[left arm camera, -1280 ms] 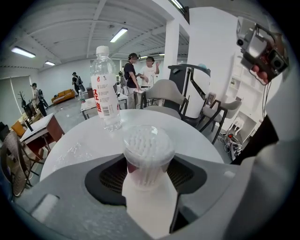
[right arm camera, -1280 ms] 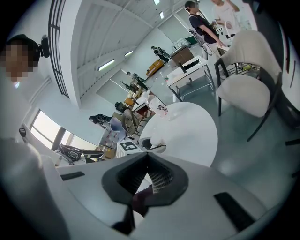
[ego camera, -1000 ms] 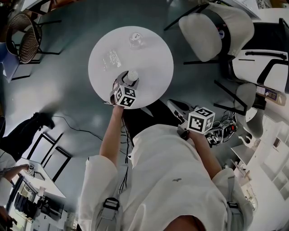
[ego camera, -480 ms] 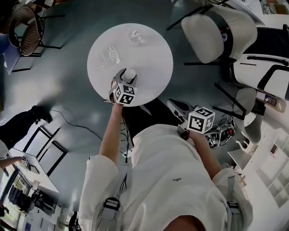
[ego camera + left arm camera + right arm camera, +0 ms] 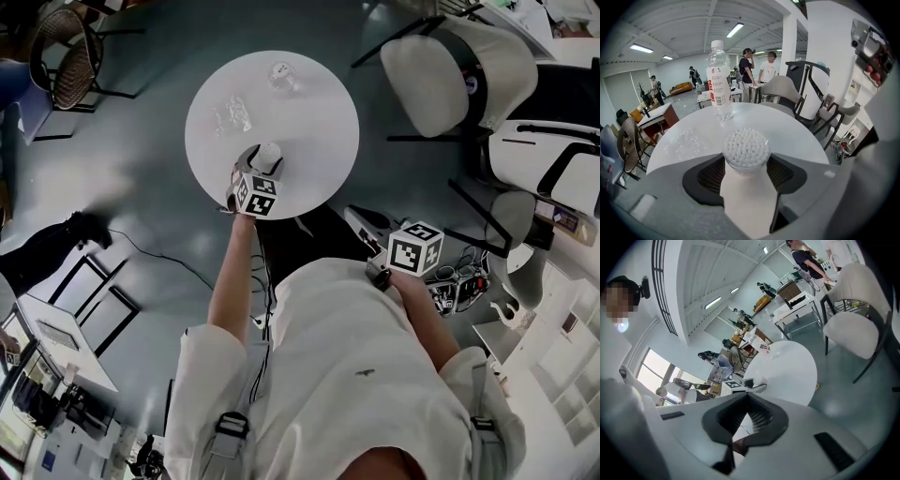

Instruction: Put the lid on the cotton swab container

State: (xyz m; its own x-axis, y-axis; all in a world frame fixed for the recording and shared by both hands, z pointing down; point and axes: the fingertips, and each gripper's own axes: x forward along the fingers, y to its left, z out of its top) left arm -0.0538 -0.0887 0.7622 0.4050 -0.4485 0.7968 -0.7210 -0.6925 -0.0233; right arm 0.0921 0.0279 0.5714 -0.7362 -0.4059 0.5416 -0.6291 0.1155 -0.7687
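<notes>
Round clear cotton swab container (image 5: pixel 746 149), lidless and full of white swabs, is clamped in the left gripper (image 5: pixel 746 164) over the round white table (image 5: pixel 319 122). The right gripper (image 5: pixel 746 399) is clenched and empty.

No legible text anywhere; red print on water bottle (image 5: pixel 719 82) label unreadable.

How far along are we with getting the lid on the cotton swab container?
Nothing finished yet. The left tongs grip the round white cotton swab container, open with swabs showing. The right tongs are shut and empty. Remaining: pick up the lid and fit it.
</notes>
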